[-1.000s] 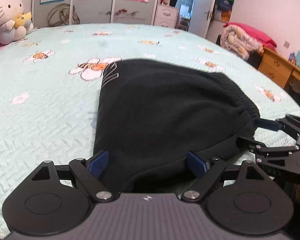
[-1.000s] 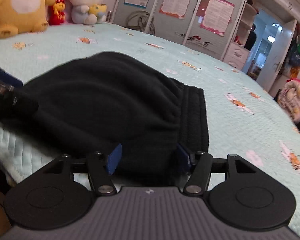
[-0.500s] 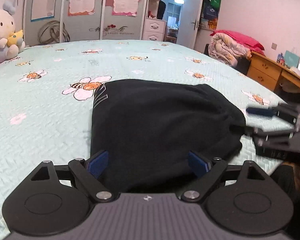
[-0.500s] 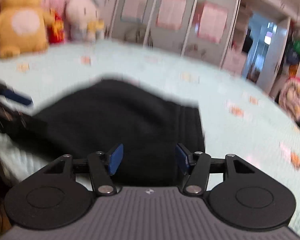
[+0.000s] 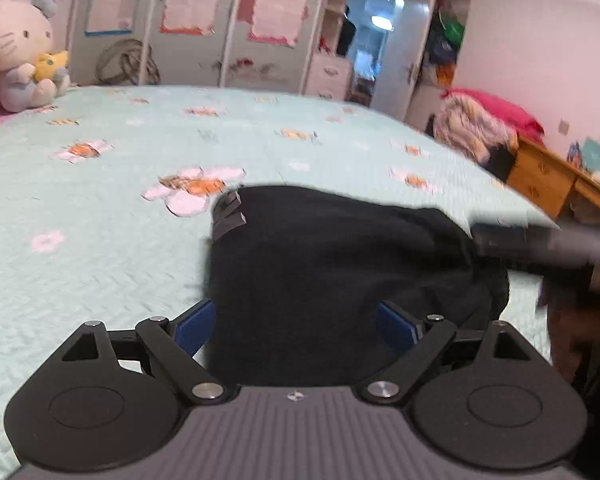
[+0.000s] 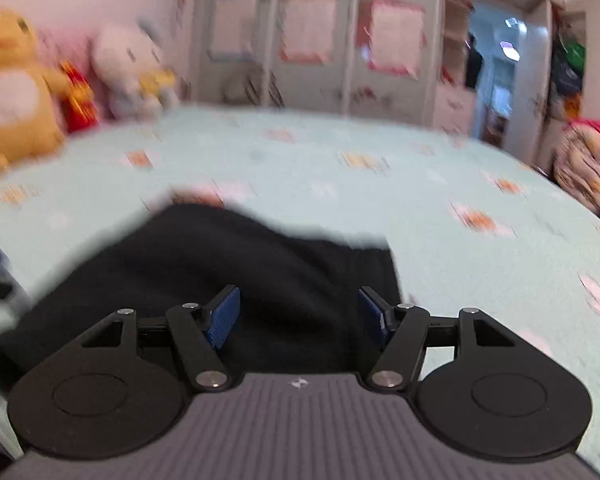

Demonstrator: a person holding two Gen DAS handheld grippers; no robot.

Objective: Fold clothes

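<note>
A pale green bedspread [image 5: 100, 240] printed with flowers fills the middle of both views, backed by a wall of wardrobe doors [image 5: 188, 20] along the top of the frame. Plush toys sit at the upper left: a white cat [image 5: 20, 64] in the left wrist view, a yellow one [image 6: 8, 92] beside it in the right wrist view. A wooden desk [image 5: 548, 184] stands at the right edge.

The black garment [image 5: 332, 272] lies on the bedspread at lower centre of both views, bunched into a compact, roughly folded mound with a striped corner at its upper left. Whether this is a finished fold or one stage of several, the pictures do not settle.

The left gripper [image 5: 296, 322] has its jaws spread wide, its blue pads either side of the garment's near edge and clamping nothing. The right gripper [image 6: 298, 312] is likewise wide apart over the cloth, holding nothing. Both views are smeared with motion.

The risks, as I judge them: the mound looks loose and soft, so a fast sweep of either tool could catch an edge and drag the layers apart. A pinch taken now might seize only the top layer, or the bedspread with it. The two grippers are also near each other at the garment's right side and could collide.
</note>
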